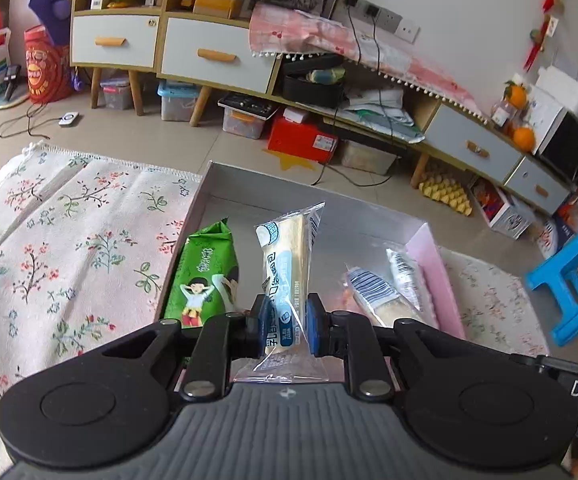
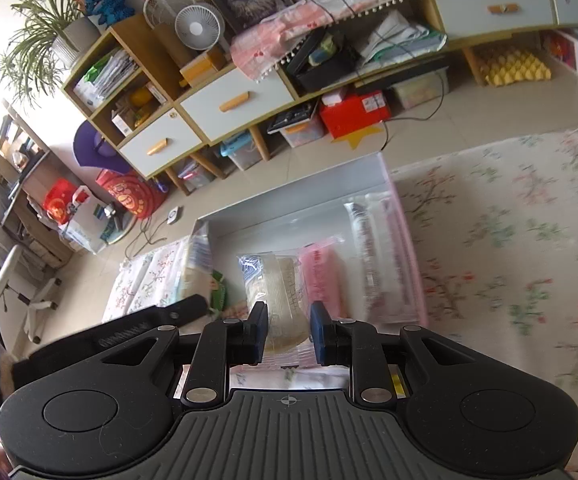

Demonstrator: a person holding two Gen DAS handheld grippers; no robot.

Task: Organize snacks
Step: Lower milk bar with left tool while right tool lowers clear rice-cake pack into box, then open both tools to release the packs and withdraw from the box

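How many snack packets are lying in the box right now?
4: a green packet at its left side, then a striped bread packet, a pink packet, and a clear packet along the right wall. Others may be hidden.

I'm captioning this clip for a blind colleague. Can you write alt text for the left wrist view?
The left hand-held gripper clamps a clear-wrapped bread packet upright over an open grey box on a floral cloth. In the box lie a green snack pack and more wrapped snacks.
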